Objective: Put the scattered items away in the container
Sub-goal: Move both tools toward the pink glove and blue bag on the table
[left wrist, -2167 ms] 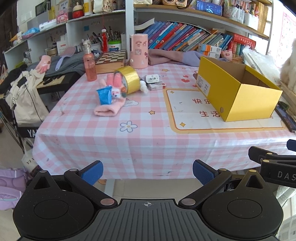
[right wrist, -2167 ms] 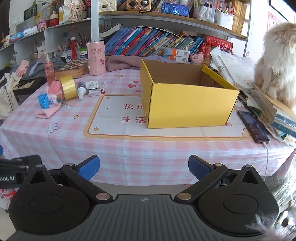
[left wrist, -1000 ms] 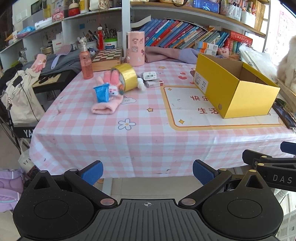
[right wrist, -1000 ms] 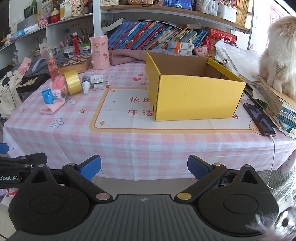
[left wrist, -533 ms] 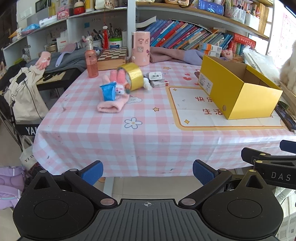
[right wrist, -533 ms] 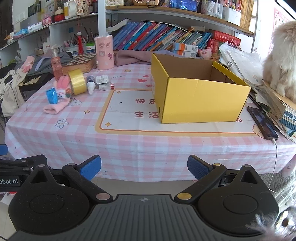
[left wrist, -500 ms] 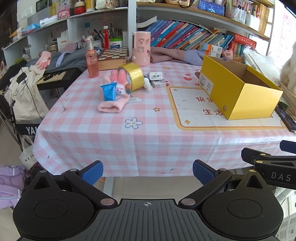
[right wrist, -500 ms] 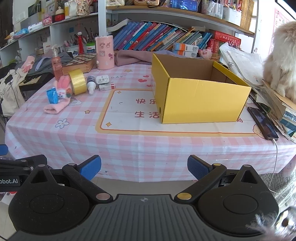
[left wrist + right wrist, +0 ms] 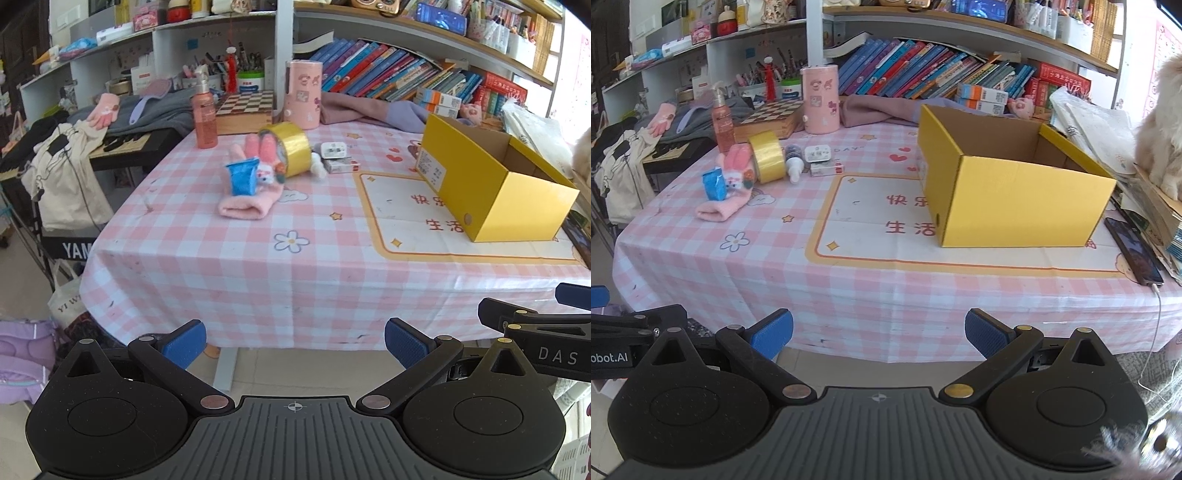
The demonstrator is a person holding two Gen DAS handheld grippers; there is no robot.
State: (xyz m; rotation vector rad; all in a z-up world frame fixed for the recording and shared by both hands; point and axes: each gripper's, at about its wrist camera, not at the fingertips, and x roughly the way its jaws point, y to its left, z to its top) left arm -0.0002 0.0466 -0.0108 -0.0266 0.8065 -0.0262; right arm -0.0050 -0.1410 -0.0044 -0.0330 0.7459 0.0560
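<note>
Both claws drift closer to the table (image 9: 207,258), left claw (image 9: 294,341) and right claw (image 9: 879,332) gaping wide and empty, while the soft, light pink glove (image 9: 251,199) waits near the far-left corner, best pinched at its cuff, yellow box (image 9: 1015,195) well apart.

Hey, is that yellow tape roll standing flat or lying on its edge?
On its edge. The yellow tape roll rests on its curved rim on the table, its open core facing sideways toward the pink glove.
</note>
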